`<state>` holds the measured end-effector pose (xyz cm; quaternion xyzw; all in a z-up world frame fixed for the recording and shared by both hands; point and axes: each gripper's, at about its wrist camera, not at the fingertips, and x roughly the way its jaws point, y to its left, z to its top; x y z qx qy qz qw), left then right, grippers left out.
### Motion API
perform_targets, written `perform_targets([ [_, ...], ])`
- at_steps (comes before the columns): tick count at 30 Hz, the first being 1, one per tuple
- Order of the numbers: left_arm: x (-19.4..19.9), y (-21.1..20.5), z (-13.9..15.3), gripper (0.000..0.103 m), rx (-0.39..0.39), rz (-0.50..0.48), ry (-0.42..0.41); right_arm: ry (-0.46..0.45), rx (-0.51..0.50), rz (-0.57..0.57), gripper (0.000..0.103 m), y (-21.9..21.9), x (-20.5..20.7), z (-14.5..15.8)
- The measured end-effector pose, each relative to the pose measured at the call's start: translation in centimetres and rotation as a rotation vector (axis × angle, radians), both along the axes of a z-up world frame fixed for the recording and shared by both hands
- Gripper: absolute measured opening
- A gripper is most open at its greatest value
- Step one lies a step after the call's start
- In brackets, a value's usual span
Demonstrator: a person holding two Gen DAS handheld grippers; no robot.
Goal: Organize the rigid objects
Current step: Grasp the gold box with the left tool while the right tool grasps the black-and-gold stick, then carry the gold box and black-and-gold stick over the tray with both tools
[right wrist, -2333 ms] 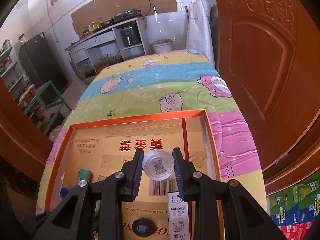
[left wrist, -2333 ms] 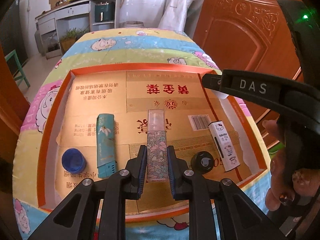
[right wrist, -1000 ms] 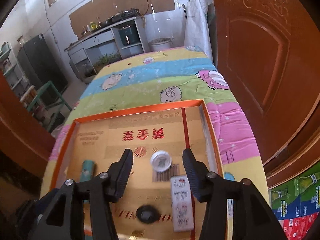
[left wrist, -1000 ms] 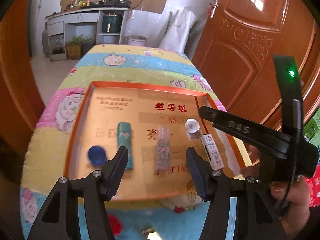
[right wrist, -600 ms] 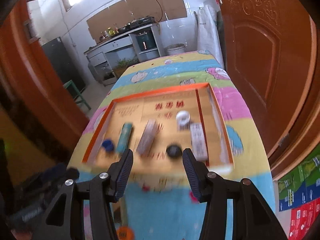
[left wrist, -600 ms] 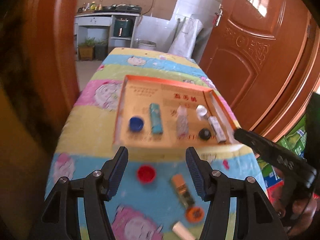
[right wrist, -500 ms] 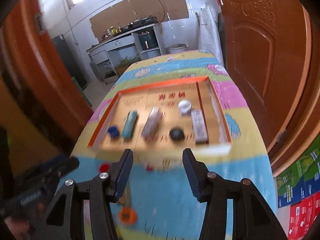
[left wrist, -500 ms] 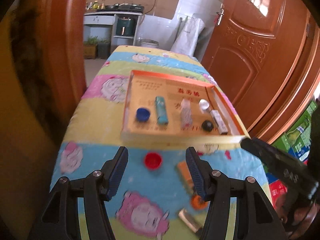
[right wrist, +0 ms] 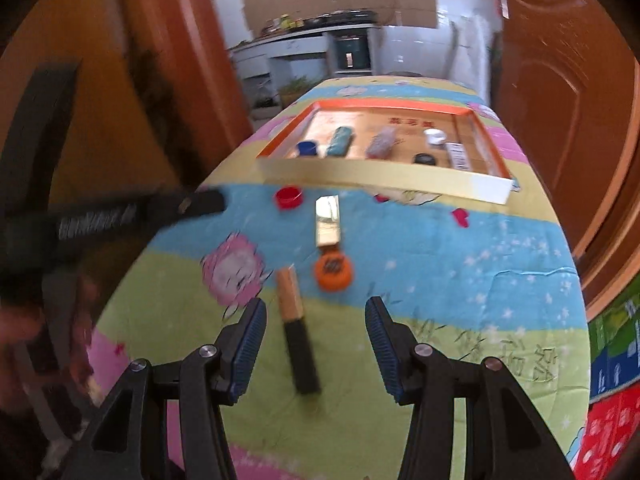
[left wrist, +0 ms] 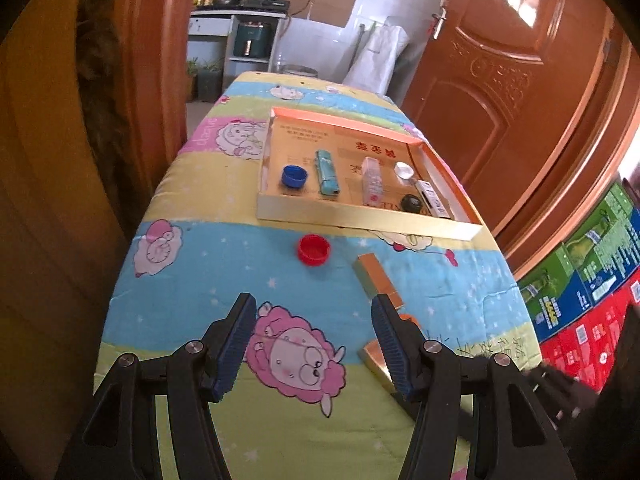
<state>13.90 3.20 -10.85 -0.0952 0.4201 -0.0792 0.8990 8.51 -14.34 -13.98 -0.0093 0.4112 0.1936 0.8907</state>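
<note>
Both hand-held grippers, left [left wrist: 312,340] and right [right wrist: 314,344], gape empty; the tan-and-black rectangular stick [right wrist: 296,328] lies lengthwise just ahead of the right one, nearer it.

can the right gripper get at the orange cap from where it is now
Probably yes. The right gripper is open and empty, and the orange cap lies on the cloth just ahead of it, with only the brown-and-black stick nearby.

Cap [left wrist: 314,250] before tray [left wrist: 360,218], near box [left wrist: 374,276].
</note>
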Motion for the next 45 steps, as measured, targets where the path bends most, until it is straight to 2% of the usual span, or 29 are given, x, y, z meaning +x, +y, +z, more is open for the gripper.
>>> perform_targets([
  [10, 3.7, -5.0, -1.2, 0.062, 0.023, -0.075, 0.055, -0.031, -0.084, 0.051, 0.051, 3.2, -1.6, -2.9],
  [14, 5.4, -6.7, -2.6, 0.062, 0.050, -0.099, 0.090, -0.048, -0.112, 0.041, 0.051, 3.4, -1.7, -3.4],
  [19, 7.2, -8.5, -4.7, 0.058, 0.071, -0.155, 0.162, -0.042, -0.096, 0.037, 0.051, 3.0, -1.8, -3.9],
  [22, 7.8, -8.7, -5.5, 0.056, 0.074, -0.148, 0.186, -0.032, -0.087, 0.033, 0.043, 2.7, -1.7, -4.3],
  [24, 8.2, -8.9, -6.0, 0.054, 0.077, -0.144, 0.198, -0.025, -0.084, 0.027, 0.031, 2.6, -1.7, -4.5],
  [25, 8.2, -9.0, -6.0, 0.049, 0.087, -0.141, 0.188, -0.025, -0.089, 0.022, 0.029, 2.6, -1.8, -4.6],
  [27, 8.2, -9.2, -6.0, 0.038, 0.111, -0.137, 0.176, -0.029, -0.094, 0.014, 0.018, 2.5, -1.8, -4.6],
  [28, 8.2, -9.2, -6.0, 0.032, 0.118, -0.135, 0.169, -0.028, -0.094, 0.013, 0.018, 2.5, -1.8, -4.5],
  [32, 8.2, -8.5, -6.0, 0.020, 0.097, -0.148, 0.165, -0.033, -0.103, 0.018, 0.016, 2.8, -2.0, -4.3],
  [45, 6.1, -6.3, -5.3, 0.018, 0.085, -0.137, 0.127, -0.044, -0.093, -0.002, 0.015, 2.2, -1.8, -4.0],
])
